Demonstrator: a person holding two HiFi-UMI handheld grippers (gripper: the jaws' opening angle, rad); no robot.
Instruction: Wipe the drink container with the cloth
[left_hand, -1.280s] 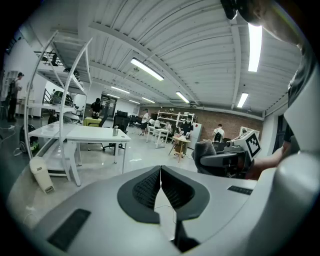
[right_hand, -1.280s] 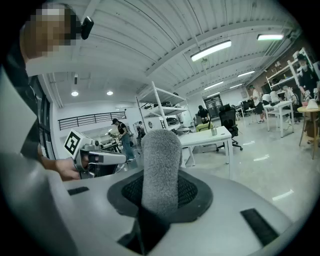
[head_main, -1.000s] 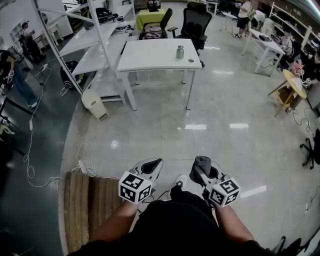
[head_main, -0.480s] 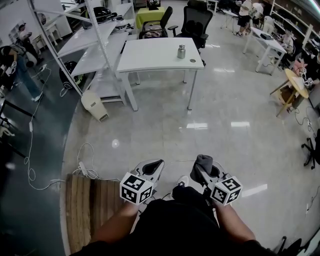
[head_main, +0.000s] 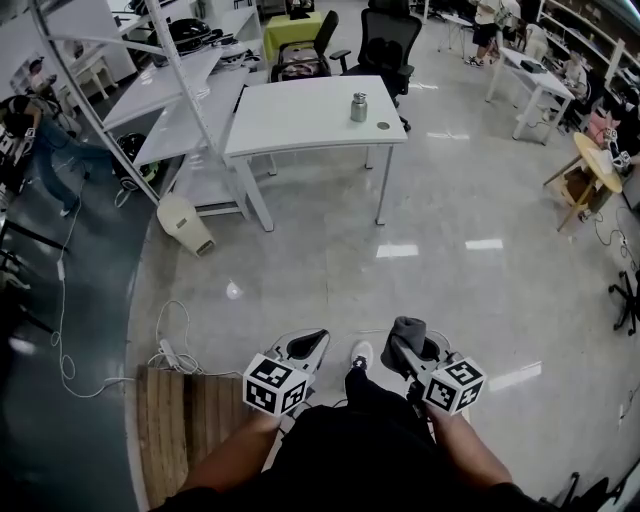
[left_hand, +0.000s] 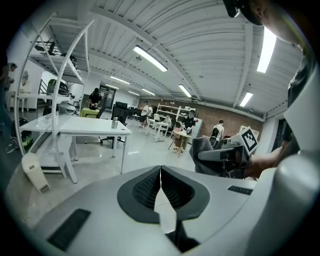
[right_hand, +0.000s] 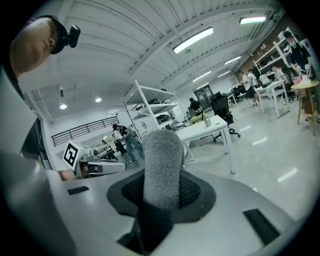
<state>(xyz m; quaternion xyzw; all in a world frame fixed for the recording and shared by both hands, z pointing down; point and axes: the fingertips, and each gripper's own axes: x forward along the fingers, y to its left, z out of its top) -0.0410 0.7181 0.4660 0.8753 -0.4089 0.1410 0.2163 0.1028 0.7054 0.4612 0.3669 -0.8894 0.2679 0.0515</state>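
Both claws and the person carrying them have come a little nearer the white worktop (head_main: 300, 118) since the earlier frames, and the wooden pallet (head_main: 185, 425) on the floor has slid lower in the head view, though the worktop is still well ahead. On it stands the drink container (head_main: 359, 106), a small upright metal flask with a cap, near the far right corner. A small dark disc (head_main: 382, 125) lies just beside it; whether that is a lid is too small to tell. The left claw (head_main: 303, 347) is carried low in front of the body with its ribbed pads pressed together and nothing between them. The right claw (head_main: 408, 348) is clamped on the grey cloth (head_main: 405, 328), whose fluffy roll stands up above the pads in the right gripper view. Neither claw is anywhere near the flask yet, so the task seems to be at the approach, with no wiping begun. The flask looks stiff, smooth and probably slick, and if empty it is likely light enough to skid or tip on the glossy top under a sideways rub. It seems wise to take it with the free left claw around the middle of the body, below the cap, to pin it while the cloth works. The cloth is soft and limp. Gripped at its bunched middle, it should mould around the flask, but its loose end may flop, so the rub is best made with the part close to the pads.
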